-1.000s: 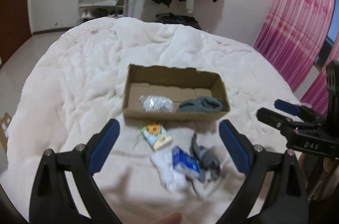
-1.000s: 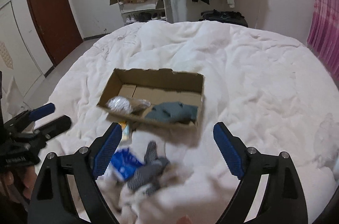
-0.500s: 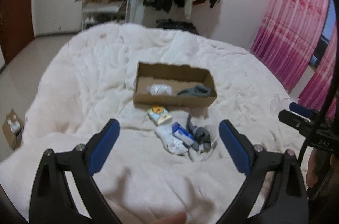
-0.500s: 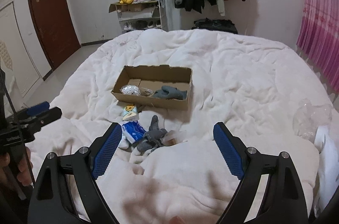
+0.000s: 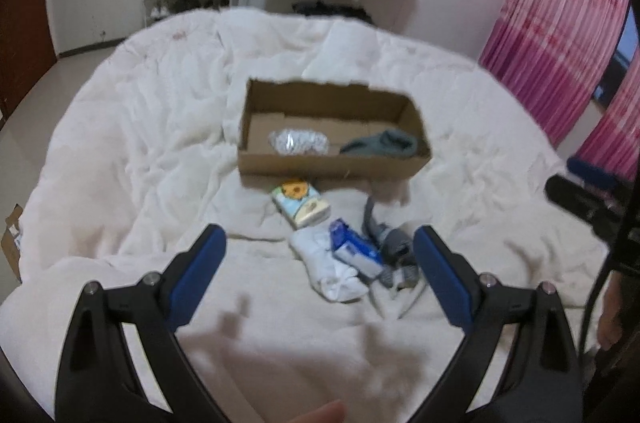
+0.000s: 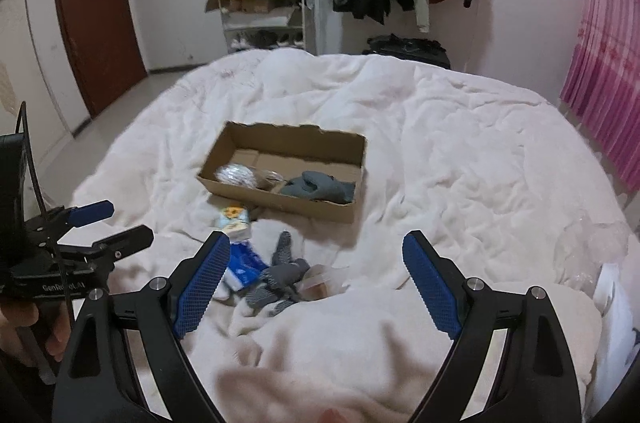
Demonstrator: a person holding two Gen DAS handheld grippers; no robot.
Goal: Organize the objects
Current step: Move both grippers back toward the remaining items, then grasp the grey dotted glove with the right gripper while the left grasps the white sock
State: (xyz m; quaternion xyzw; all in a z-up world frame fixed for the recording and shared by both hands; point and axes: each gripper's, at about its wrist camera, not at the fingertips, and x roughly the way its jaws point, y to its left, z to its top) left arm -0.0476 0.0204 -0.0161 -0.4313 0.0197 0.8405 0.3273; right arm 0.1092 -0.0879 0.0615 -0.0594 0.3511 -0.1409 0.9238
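Hovering wide open, empty — left gripper (image 5: 319, 277) and right gripper (image 6: 316, 283) above white quilt (image 6: 460, 151). Loose pile just ahead: white sock (image 5: 326, 265), blue packet (image 5: 354, 253), grey sock (image 6: 282, 273). Cardboard box (image 5: 332, 165) lies beyond pile, long axis crosswise — left gripper judged nearer.

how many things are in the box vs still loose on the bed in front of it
In the cardboard box: 2, a silver bundle and a grey-green cloth.
Loose on the bed: 4, a yellow pack, a white sock, a blue pack, grey socks counted as one clump.
Total: 6
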